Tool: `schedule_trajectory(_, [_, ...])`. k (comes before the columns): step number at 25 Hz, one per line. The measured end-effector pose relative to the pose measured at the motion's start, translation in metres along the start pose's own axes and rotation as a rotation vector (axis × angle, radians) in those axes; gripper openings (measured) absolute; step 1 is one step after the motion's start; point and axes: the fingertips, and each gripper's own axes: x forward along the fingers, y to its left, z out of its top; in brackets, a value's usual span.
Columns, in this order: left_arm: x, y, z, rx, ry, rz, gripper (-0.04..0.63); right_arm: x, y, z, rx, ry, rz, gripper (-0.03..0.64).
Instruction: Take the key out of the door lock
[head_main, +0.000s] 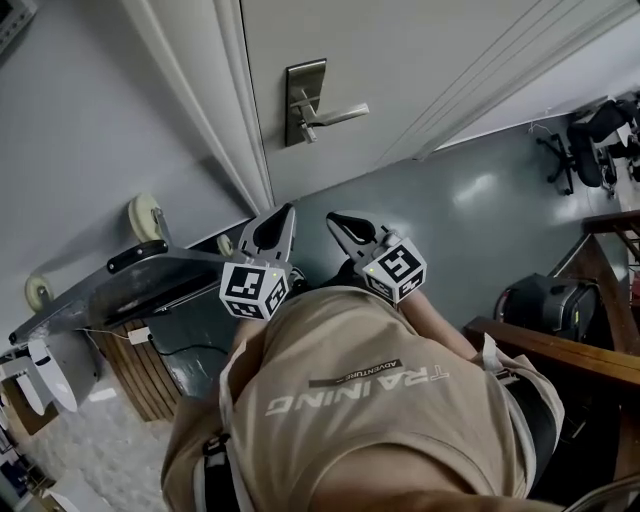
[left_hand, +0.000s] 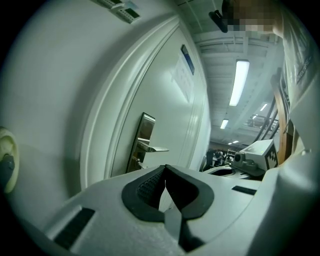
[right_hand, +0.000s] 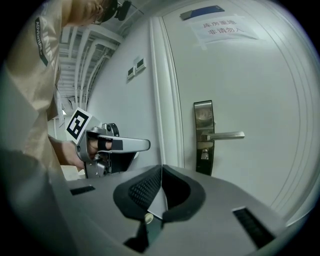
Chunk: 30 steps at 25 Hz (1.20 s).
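Your shirt (head_main: 350, 385) reads "TRAINING" and "ADVENTURE". The door (right_hand: 260, 90) carries one paper notice (right_hand: 222, 27) with two lines of Chinese print. One key (right_hand: 204, 155) sits in the lock plate (right_hand: 203, 112) under the single lever handle (right_hand: 225, 135), ahead and to the right of your right gripper (right_hand: 161, 169) and well apart from it. That gripper and your left gripper (left_hand: 165, 170) are both pinched closed on nothing.

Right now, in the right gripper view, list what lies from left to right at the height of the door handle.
Person's shirt → left hand-held gripper → door frame → lock plate with the key in it → lever handle reaching right.
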Motion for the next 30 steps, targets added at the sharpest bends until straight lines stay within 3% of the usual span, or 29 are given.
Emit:
schedule_trajectory(13, [-0.019,0.014,-0.010,-0.046,0.005,0.038,0.006,0.008,0.013,0.005,-0.014,0.000,0.005,0.015])
schedule_trajectory(25, [-0.021,0.037,-0.005,-0.036,-0.014,0.081,0.006,0.014,0.014,0.022,-0.144,0.005,-0.005,0.015])
schedule_trajectory(30, [-0.021,0.039,-0.001,-0.006,-0.002,0.073,0.006,0.021,0.013,0.013,-0.104,0.024,0.000,0.015])
